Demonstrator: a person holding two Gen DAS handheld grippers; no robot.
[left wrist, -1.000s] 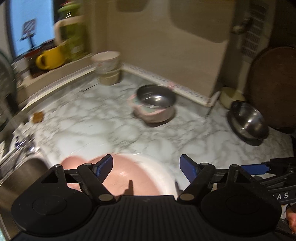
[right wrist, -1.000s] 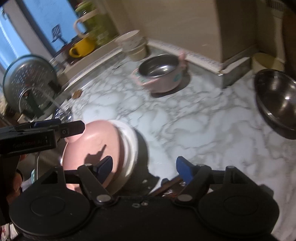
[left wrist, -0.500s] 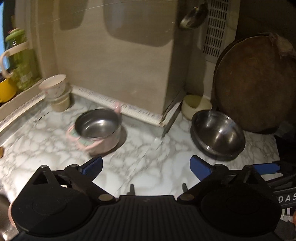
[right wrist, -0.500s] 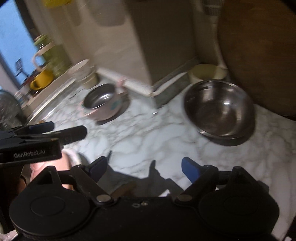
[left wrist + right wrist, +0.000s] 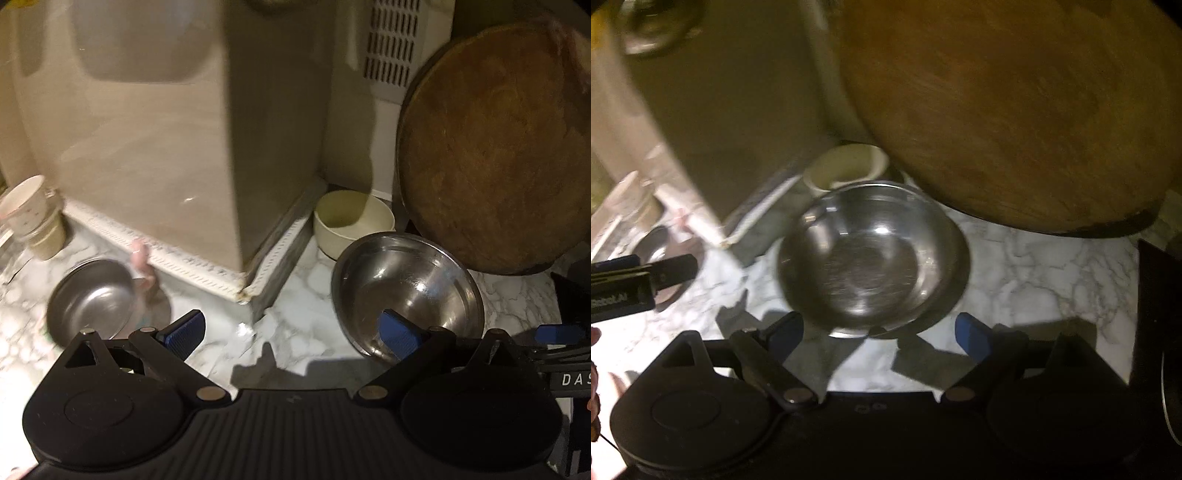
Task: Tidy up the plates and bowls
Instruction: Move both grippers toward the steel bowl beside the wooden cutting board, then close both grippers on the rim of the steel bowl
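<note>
A large steel bowl sits on the marble counter, with a cream bowl behind it. A smaller steel bowl with pink handles lies to the left. My left gripper is open and holds nothing; its right finger overlaps the big bowl's near rim in the left wrist view. My right gripper is open just short of the same bowl's near rim, nothing between its pads. The left gripper's fingers show at the left edge of the right wrist view.
A round wooden board leans against the wall behind the bowls. A beige box-like corner juts onto the counter. Stacked cups stand far left. A dark object borders the counter at right.
Both grippers swung right, away from the pink plate near the sink, which has left both views. The large steel bowl now sits close in front. Both jaws stand wider than a second ago.
</note>
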